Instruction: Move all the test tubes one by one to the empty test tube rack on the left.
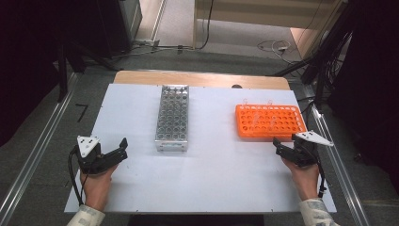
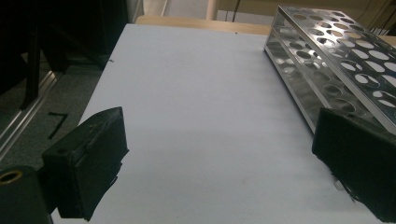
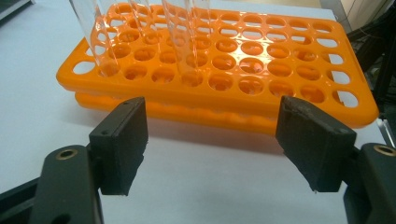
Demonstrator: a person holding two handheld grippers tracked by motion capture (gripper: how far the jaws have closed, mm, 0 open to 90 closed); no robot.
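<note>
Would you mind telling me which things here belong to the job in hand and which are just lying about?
In the job:
orange rack
clear tubes
metal rack
right hand-held gripper, open
left hand-held gripper, open

Lying about:
floor cables

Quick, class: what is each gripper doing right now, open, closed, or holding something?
Left gripper: open, holding nothing, beside the metal rack.
Right gripper: open, holding nothing, just in front of the orange rack with clear tubes.
</note>
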